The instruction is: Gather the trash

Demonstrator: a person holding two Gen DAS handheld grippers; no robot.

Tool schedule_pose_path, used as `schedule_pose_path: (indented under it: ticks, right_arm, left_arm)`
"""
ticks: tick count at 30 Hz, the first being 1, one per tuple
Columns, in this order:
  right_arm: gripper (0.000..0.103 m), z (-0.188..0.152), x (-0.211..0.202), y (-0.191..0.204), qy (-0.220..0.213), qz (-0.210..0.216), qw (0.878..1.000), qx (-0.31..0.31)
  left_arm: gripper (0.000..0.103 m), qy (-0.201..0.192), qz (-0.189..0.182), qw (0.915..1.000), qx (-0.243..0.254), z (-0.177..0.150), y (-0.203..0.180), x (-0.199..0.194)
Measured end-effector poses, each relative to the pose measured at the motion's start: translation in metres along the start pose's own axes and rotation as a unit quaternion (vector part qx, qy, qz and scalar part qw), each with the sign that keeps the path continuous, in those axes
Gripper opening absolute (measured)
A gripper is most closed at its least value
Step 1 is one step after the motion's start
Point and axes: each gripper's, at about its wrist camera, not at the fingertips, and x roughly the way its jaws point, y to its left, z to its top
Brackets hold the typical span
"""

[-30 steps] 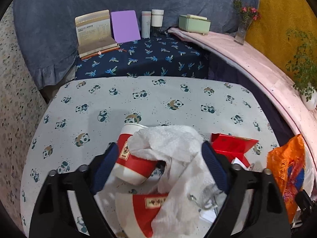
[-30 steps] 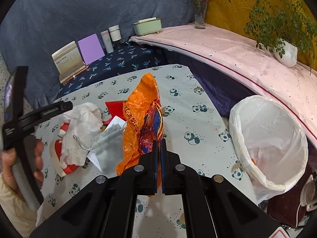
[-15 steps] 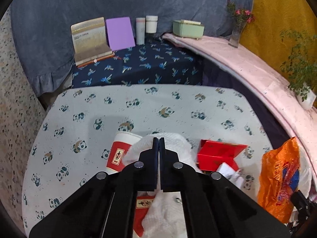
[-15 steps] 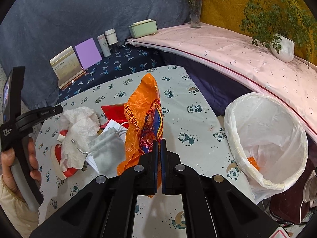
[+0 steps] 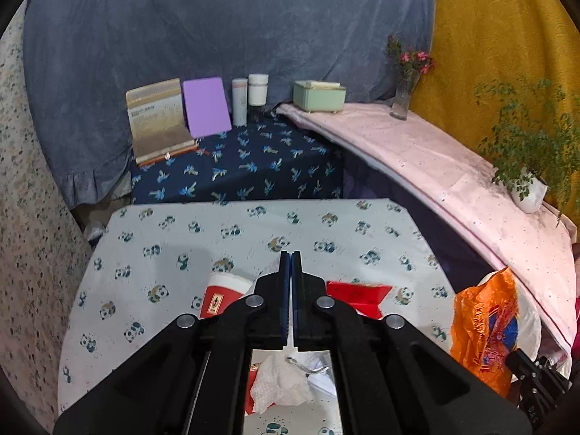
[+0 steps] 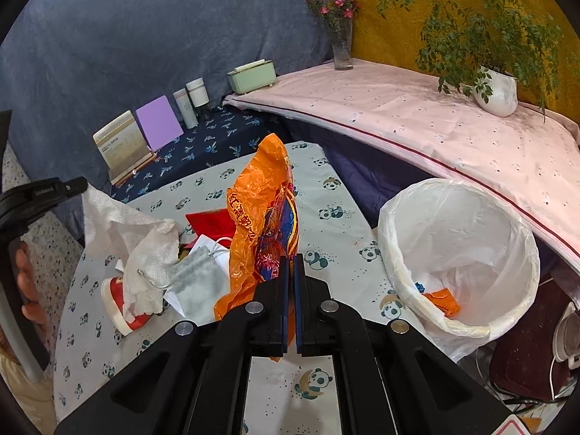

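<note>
Now a crumpled white paper towel (image 6: 141, 250) is held up at the left of the right wrist view, pinched by the left gripper (image 5: 291, 264), whose fingers are pressed together on its upper edge; the towel hangs down over the desk (image 6: 333, 195), a metal hook caught in its lower folds. In the left wrist view part of the towel shows below the closed fingers, near the bottom centre. An orange plastic bag (image 6: 264, 224) stands upright in the middle of the right wrist view, clamped at its lower part by the right gripper (image 6: 291, 268), its fingers closed on the plastic. Below the towel a red paper cup (image 6: 125, 311) lies on its side, and a grey pouch (image 6: 199, 286) and a red carton (image 6: 210, 223) lie between it and the bag. At the right of the frame a bin lined with a white bag (image 6: 460, 253) is seen beside the desk, with an orange scrap inside.
</note>
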Motion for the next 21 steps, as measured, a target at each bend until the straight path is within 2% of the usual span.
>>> schedule_pose_path:
  ticks: [9,21]
  right_arm:
    - [0.003,0.001,-0.027,-0.019,-0.028,0.004,0.999,0.015]
    - [0.003,0.0,-0.052,-0.084,-0.05,-0.037,0.996,0.056]
  left_arm:
    - [0.0,-0.041,-0.034,0.998,0.036,0.022,-0.053,-0.042]
    - [0.0,-0.031,-0.117,0.9884,0.093,0.002,-0.162,-0.055]
